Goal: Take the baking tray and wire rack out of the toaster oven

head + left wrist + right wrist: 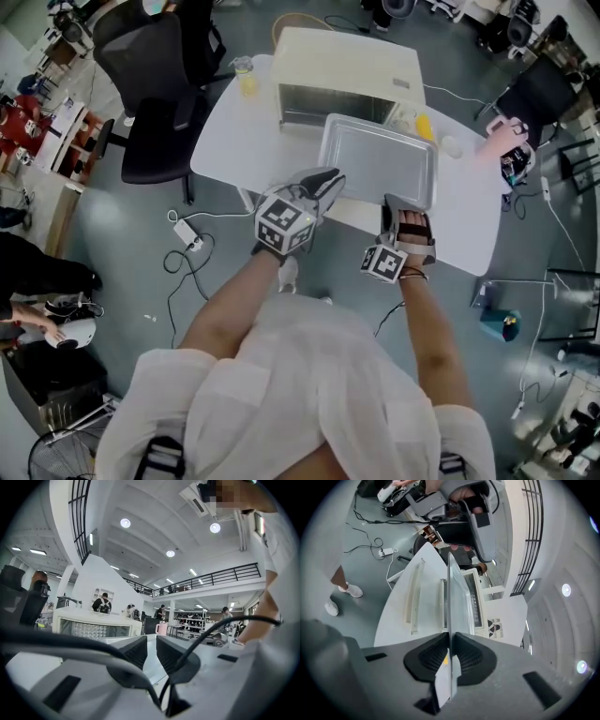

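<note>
Right hand-held gripper clamps the baking tray; left hand-held gripper, jaws apart, at its corner.

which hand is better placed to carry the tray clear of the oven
Right. The right tool is clamped on the rim of the flat silver metal baking tray, in front of the cream toaster oven. Whether the left tool grips it is unclear.

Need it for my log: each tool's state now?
Left tool: jaws slightly apart at the baking tray; grip cannot be told.
Right tool: closed on the baking tray.
</note>
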Action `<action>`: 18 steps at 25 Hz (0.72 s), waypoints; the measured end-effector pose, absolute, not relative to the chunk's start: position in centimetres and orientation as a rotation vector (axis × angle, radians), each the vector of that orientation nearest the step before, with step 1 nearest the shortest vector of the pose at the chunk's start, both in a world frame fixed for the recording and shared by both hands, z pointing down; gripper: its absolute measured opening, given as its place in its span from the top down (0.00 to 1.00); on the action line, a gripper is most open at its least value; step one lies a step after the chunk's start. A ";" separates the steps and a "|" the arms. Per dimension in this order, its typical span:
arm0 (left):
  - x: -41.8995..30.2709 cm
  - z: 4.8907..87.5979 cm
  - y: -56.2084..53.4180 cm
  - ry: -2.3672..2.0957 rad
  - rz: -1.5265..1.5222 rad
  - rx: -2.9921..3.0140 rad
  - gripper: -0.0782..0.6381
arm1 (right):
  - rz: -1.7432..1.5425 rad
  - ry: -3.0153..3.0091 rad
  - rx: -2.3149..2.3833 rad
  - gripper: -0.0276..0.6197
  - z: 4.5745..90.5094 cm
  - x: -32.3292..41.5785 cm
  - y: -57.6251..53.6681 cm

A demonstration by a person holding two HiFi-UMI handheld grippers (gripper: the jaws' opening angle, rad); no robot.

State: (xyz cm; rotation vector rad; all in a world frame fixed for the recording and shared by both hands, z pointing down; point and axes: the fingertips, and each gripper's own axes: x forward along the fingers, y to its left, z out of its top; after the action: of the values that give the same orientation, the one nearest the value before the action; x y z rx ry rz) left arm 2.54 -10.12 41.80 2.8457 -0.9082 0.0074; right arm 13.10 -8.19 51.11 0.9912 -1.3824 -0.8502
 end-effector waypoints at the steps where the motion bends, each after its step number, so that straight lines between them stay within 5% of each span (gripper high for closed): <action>1: 3.4 41.8 -9.7 -0.894 0.008 2.850 0.82 | -0.839 -1.376 0.993 0.89 51.2 14.0 -7.6; 18: 13.5 41.5 -6.1 -0.687 0.012 2.888 0.82 | -0.673 -1.253 1.084 0.88 51.8 26.3 -1.3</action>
State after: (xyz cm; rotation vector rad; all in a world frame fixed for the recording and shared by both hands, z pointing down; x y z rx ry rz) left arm 13.54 -6.09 41.52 2.8881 -0.6866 0.0120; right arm 26.26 -1.26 51.76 1.0844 -1.2530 -0.6728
